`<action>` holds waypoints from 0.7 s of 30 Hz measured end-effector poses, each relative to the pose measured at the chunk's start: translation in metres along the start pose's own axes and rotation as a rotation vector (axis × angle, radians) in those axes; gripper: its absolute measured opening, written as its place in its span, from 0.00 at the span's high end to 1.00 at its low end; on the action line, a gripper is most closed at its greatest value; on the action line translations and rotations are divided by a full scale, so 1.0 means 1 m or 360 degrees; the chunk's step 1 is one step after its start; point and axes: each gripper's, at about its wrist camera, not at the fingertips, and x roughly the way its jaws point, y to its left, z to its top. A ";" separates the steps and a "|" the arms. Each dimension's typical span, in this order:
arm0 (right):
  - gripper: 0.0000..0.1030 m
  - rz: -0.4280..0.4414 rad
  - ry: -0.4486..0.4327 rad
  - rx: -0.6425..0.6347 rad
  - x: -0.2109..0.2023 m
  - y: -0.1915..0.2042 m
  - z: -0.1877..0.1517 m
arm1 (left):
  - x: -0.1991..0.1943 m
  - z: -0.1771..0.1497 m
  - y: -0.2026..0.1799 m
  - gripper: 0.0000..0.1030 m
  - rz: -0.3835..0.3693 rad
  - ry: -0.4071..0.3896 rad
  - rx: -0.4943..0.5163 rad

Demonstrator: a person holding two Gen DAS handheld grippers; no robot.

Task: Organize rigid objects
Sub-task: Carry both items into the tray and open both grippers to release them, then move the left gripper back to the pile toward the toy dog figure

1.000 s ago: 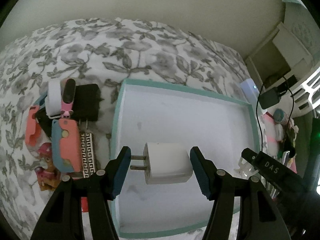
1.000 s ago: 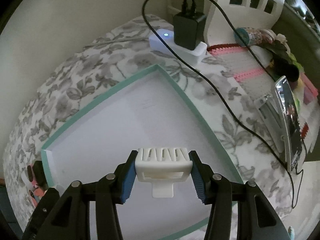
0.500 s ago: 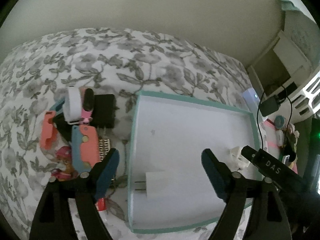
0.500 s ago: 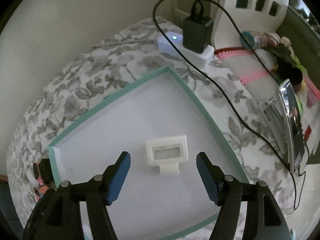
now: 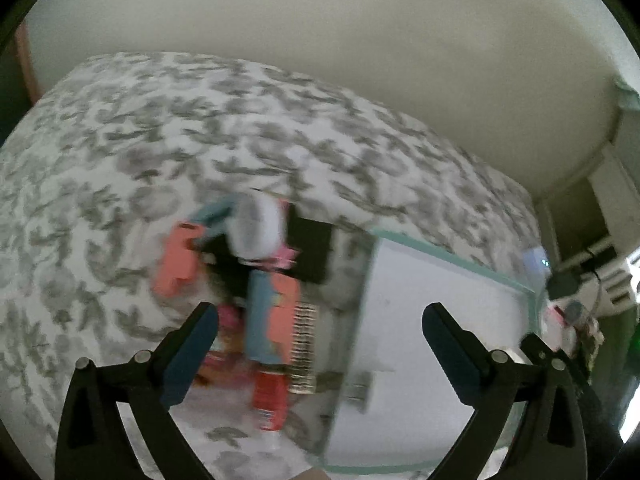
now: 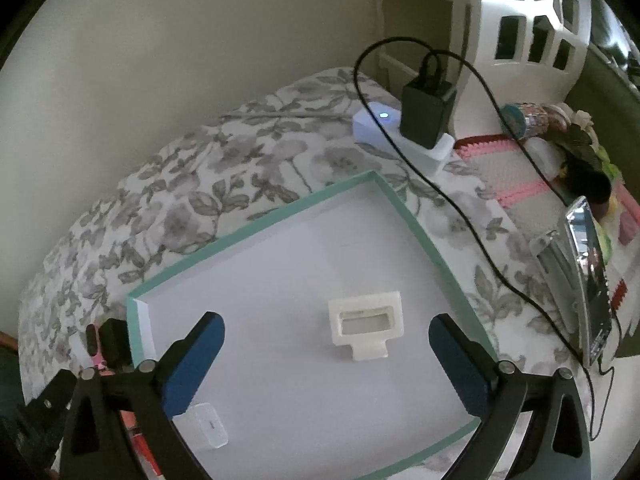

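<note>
Flat in tray (image 6: 404, 208): white bracket (image 6: 365, 324), tab toward camera.

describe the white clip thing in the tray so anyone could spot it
Find the teal-rimmed tray on the floral cloth. The white plastic clip lies near its middle. Unlike the solid white charger cube nearby, it has a rectangular window and a tab.

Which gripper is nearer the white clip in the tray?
Right. The right gripper hangs directly over the white clip, jaws opening, nothing held. The left gripper is over the tray's opposite edge by the clutter pile.
</note>
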 end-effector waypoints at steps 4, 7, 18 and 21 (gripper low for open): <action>0.00 0.0089 0.0011 -0.0082 -0.003 0.018 -0.007 | -0.007 0.004 0.024 0.01 0.0163 -0.0036 -0.0004; 0.00 0.0259 0.0050 -0.0138 -0.006 0.040 -0.014 | -0.013 0.008 0.046 0.01 0.0260 -0.0037 -0.0031; 0.00 0.0534 0.0193 -0.0537 -0.017 0.131 -0.070 | -0.035 0.009 0.116 0.01 0.0336 -0.0058 -0.0208; 0.00 0.0580 0.0294 -0.0580 -0.009 0.146 -0.087 | -0.028 0.005 0.130 0.01 0.0317 0.0018 -0.0266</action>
